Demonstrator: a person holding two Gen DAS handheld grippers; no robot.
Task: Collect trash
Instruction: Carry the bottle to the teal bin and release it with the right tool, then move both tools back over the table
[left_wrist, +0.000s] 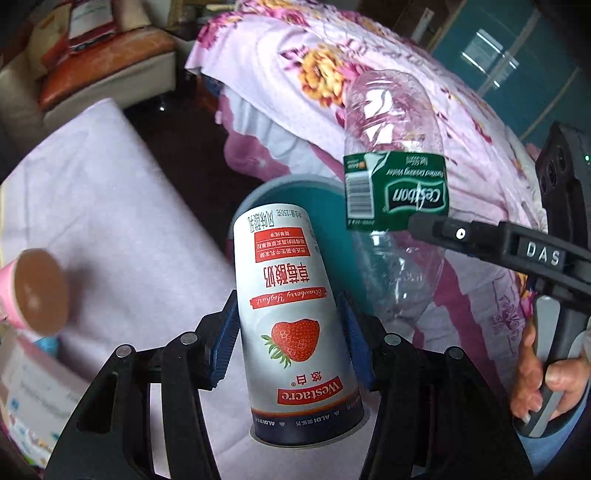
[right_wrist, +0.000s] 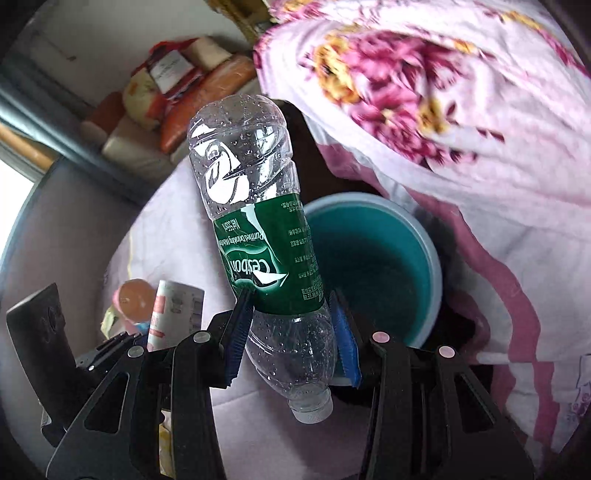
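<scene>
Left gripper clenched on yogurt cup, right gripper on water bottle, both held lengthwise toward teal bin just beyond, bottle nearer its mouth.

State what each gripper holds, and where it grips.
Left gripper: yoghurt cup, fingers on its sides. Right gripper: water bottle, gripped just below the label.

**Lived-in home bedroom**

Floral pink quilt heaped over a bed. Pale lilac sheet covers a second surface beside it. Orange-cushioned seat stacked with packets and bags. Teal waste bin on dark floor between the bedding. Household clutter throughout.
</scene>
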